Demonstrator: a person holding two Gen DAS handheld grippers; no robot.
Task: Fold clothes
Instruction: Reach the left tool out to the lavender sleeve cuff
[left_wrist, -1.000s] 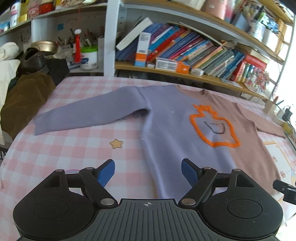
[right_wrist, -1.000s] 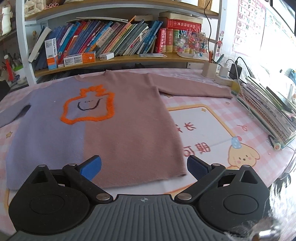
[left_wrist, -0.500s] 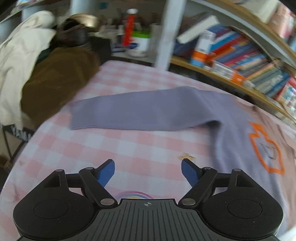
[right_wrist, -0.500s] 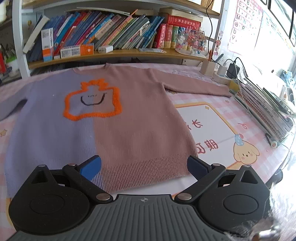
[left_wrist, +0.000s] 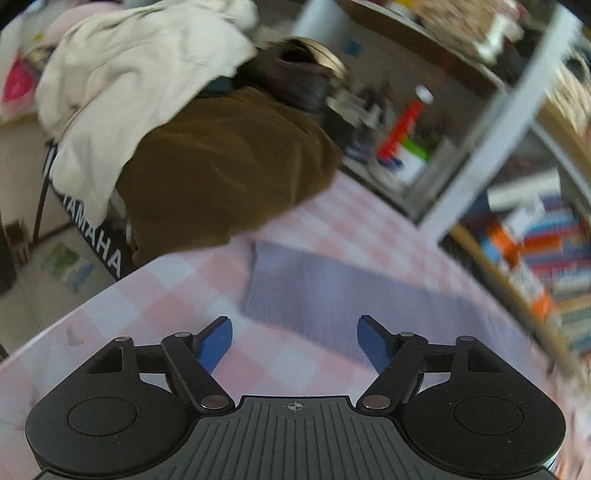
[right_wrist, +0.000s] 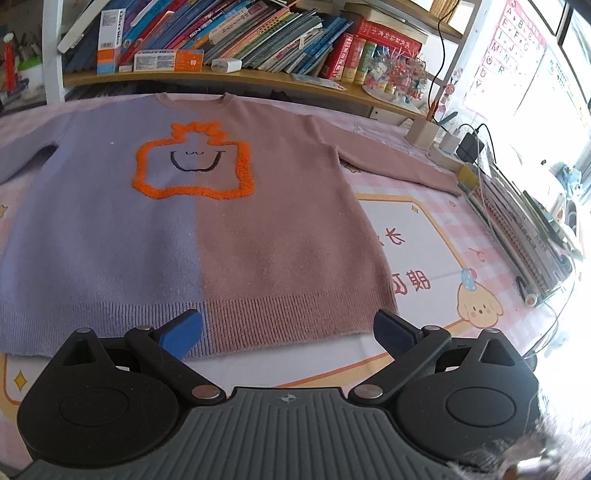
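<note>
A half-lilac, half-mauve sweater (right_wrist: 207, 221) with an orange outlined face lies flat, front up, on the pink checked tablecloth (right_wrist: 461, 229). In the left wrist view its lilac sleeve (left_wrist: 332, 295) stretches across the cloth, with the cuff end just ahead of my left gripper (left_wrist: 295, 341). That gripper's jaws are closing with nothing between them, and the blue fingertips hover short of the cuff. My right gripper (right_wrist: 288, 332) stands open just above the ribbed hem (right_wrist: 258, 314), near the seam where the two colours meet, holding nothing.
A pile of brown and cream clothes (left_wrist: 207, 158) lies over the table's left end. Bookshelves (right_wrist: 240, 40) run along the back. A stack of books (right_wrist: 524, 236), a pen cup (right_wrist: 421, 133) and chargers line the right edge. The table edge (left_wrist: 92, 299) curves nearby.
My left gripper swung left from the sweater body out to the sleeve cuff, rolling and dropping closer, its jaws narrowing slightly. My right gripper crept closer to the hem.
</note>
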